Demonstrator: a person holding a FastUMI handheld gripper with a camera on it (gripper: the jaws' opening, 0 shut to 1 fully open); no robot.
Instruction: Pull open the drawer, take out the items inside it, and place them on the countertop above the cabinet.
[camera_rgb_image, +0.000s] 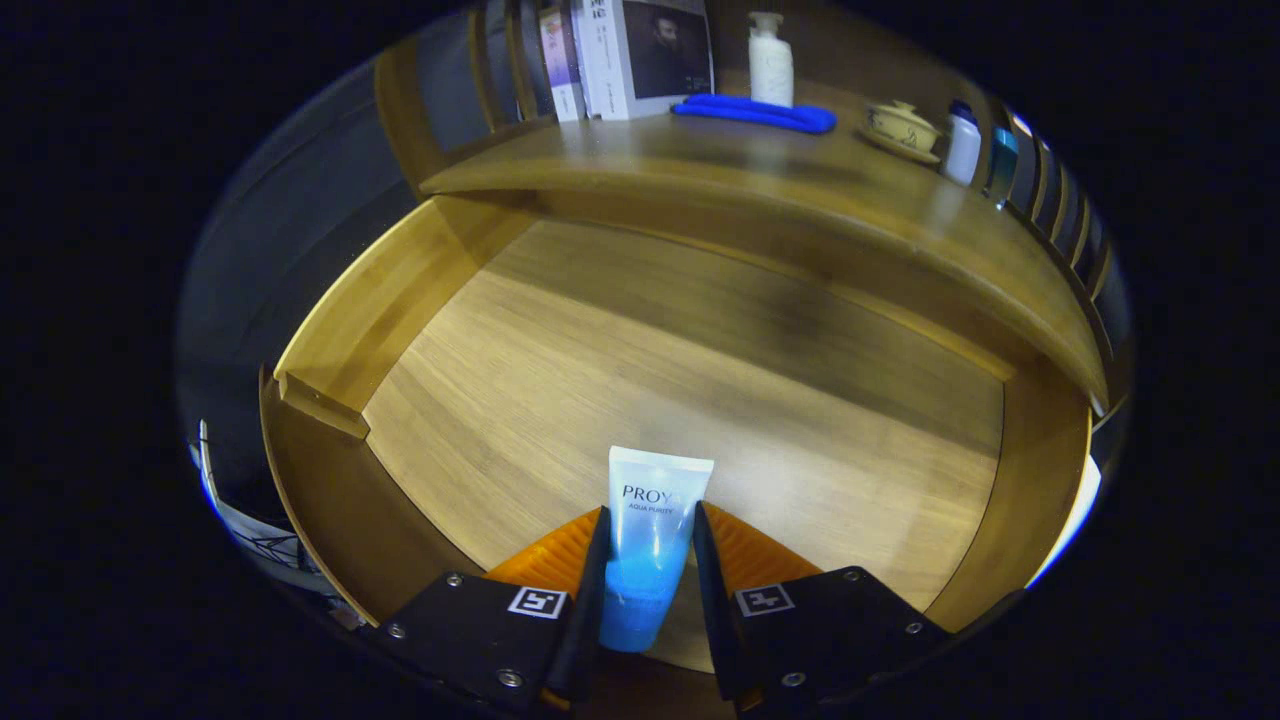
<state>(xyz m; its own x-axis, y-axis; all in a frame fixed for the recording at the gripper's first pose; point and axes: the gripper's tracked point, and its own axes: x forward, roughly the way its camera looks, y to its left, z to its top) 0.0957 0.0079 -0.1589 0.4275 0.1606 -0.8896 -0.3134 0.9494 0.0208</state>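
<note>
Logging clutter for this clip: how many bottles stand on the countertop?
3. A white pump bottle stands behind the blue cloth; a white bottle and a teal one stand beyond the lidded bowl. More may be hidden. The gripper grips the tube.

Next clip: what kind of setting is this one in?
Probably a home-style booth with a wooden cabinet: an open drawer under a countertop holding books, a pump bottle and a lidded bowl. The gripper is shut on a tube over the drawer.
</note>
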